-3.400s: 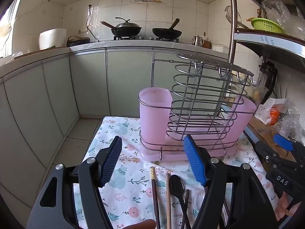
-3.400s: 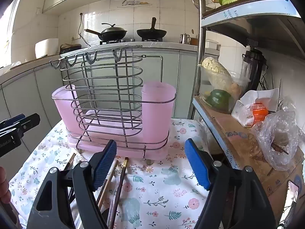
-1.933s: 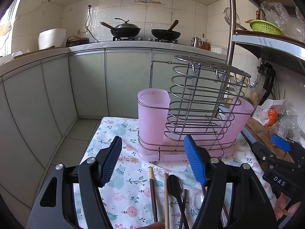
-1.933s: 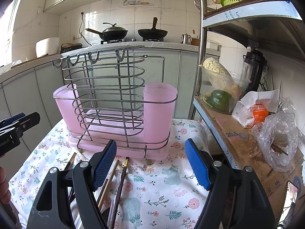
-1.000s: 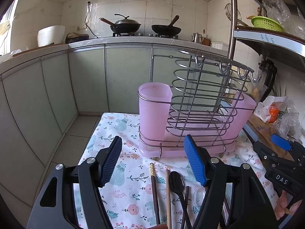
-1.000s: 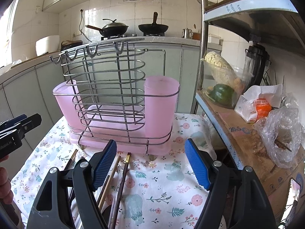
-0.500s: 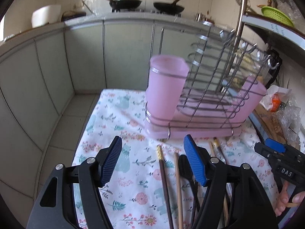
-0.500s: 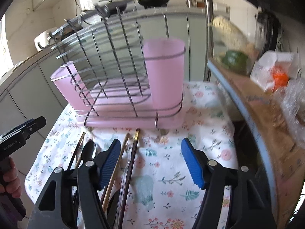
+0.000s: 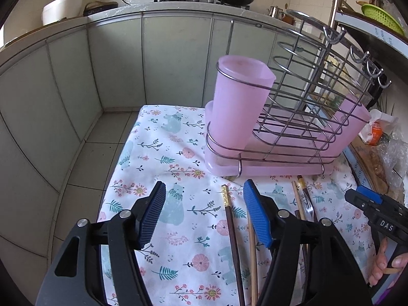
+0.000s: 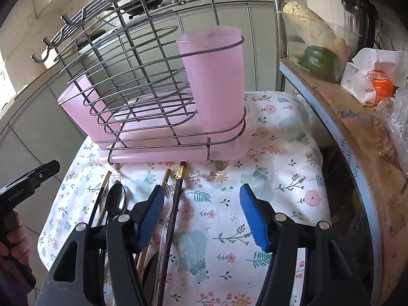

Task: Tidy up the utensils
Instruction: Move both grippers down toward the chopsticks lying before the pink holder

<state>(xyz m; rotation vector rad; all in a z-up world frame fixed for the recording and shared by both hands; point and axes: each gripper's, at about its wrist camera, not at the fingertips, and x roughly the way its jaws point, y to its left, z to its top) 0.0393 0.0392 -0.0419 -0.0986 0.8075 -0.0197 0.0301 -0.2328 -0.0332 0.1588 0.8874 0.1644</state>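
Observation:
A wire rack with pink plastic cups (image 9: pixel 242 107) (image 10: pixel 211 81) stands at the far side of a floral tablecloth (image 9: pixel 163 153) (image 10: pixel 280 173). Loose utensils lie in front of it: dark chopsticks (image 9: pixel 230 219) (image 10: pixel 176 199), wooden chopsticks (image 9: pixel 252 244), a black spoon (image 10: pixel 116 200), a clear fork (image 10: pixel 167 204). My left gripper (image 9: pixel 204 214) is open and empty above the cloth, its right finger over the chopsticks. My right gripper (image 10: pixel 202 216) is open and empty, its left finger over the utensils.
A wooden shelf (image 10: pixel 357 137) with bags, a green vegetable and a container runs along the right. Grey kitchen cabinets (image 9: pixel 114 63) and tiled floor lie beyond the table's left and far edges. Each gripper shows in the other's view (image 9: pixel 374 211) (image 10: pixel 28 181).
Both grippers have tilted downward and moved closer over the cloth. The rack looks nearer and the utensils now lie under the fingertips. Both stay open.

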